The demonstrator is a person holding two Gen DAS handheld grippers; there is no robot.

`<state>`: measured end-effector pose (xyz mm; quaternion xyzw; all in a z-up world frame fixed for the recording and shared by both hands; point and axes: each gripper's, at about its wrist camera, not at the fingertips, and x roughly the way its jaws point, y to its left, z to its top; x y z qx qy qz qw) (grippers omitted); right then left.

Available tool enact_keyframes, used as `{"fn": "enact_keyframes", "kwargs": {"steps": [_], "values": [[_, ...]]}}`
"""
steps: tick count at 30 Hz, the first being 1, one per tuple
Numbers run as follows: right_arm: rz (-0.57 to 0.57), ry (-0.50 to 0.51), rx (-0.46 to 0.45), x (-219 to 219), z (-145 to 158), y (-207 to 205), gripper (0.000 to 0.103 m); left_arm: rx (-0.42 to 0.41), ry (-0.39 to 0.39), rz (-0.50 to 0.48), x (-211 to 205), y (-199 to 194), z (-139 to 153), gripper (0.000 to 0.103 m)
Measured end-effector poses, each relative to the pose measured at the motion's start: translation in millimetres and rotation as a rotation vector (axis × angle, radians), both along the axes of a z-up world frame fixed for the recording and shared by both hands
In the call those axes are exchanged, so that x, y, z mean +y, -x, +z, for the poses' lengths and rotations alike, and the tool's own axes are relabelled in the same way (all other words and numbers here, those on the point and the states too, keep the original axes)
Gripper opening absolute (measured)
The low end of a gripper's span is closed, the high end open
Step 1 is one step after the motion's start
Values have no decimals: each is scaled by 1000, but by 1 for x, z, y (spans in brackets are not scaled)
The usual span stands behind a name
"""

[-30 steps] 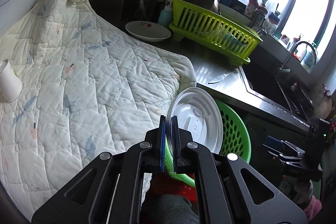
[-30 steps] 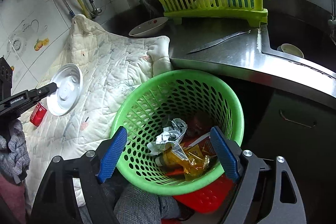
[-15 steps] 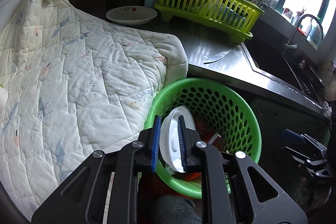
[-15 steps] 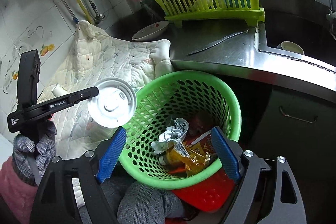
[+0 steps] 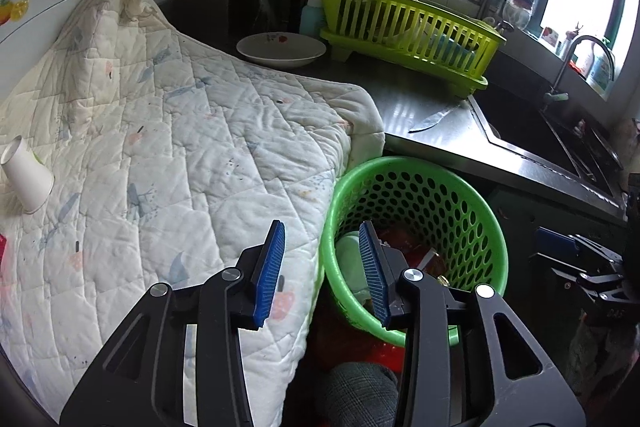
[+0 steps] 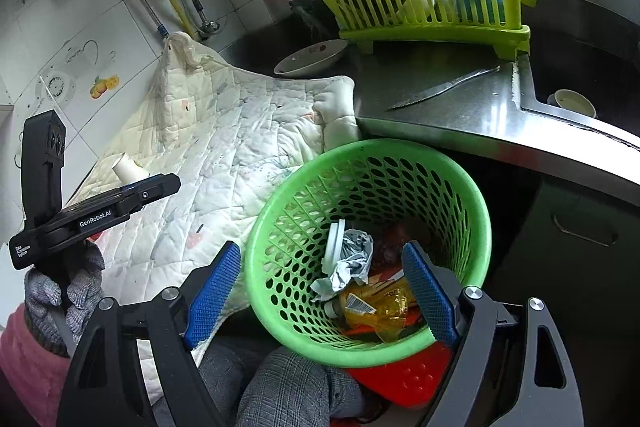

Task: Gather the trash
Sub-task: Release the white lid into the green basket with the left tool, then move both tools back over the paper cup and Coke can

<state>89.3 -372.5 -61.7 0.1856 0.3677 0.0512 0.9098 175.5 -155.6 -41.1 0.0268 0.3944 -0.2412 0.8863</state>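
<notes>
A green perforated basket [image 6: 400, 163] holds a crumpled paper [image 6: 352, 263], a yellow wrapper [image 6: 372, 307] and a white plastic lid [image 6: 334, 247] standing on edge. My left gripper [image 5: 321, 225] hangs over the basket's left rim and the quilt's edge. Its jaws are opening and nothing is between them. In the left wrist view the lid [image 5: 349, 259] shows just inside the basket wall. My right gripper [image 6: 320, 247] stands open above the basket's near side, not pressing on it. A white paper cup [image 5: 26, 175] lies on the quilt [image 5: 180, 147], far left.
The basket sits on a red stool [image 6: 400, 375] by a person's knees [image 6: 288, 387]. On the steel counter lie a knife [image 6: 440, 87] and a bowl [image 5: 280, 49]; a lime dish rack [image 5: 408, 31] stands behind, the sink [image 5: 540, 135] to the right. A gloved hand [image 6: 60, 291] holds the left gripper.
The left gripper carried the white lid from above the quilt to the basket and opened. The lid dropped in and now stands among the trash. The right gripper barely moved.
</notes>
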Motion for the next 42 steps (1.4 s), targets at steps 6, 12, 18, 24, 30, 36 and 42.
{"fn": "enact_keyframes", "kwargs": {"steps": [6,12,18,24,30,36,42], "values": [[50,8,-8,22,7,-15,81,-12,-5,81,48,1,5,41],[121,11,-7,54,12,-37,81,-20,-9,198,111,-2,8,42],[200,21,-5,92,15,-58,81,-26,-20,319,173,-6,11,46],[275,36,-11,133,22,-81,81,-39,-34,442,236,-12,16,47],[353,60,-17,175,28,-103,81,-58,-86,549,290,-21,20,63],[414,77,-19,214,33,-127,81,-53,-146,589,330,-40,19,66],[464,96,-16,244,35,-146,81,-19,-221,553,359,-65,3,81]]}}
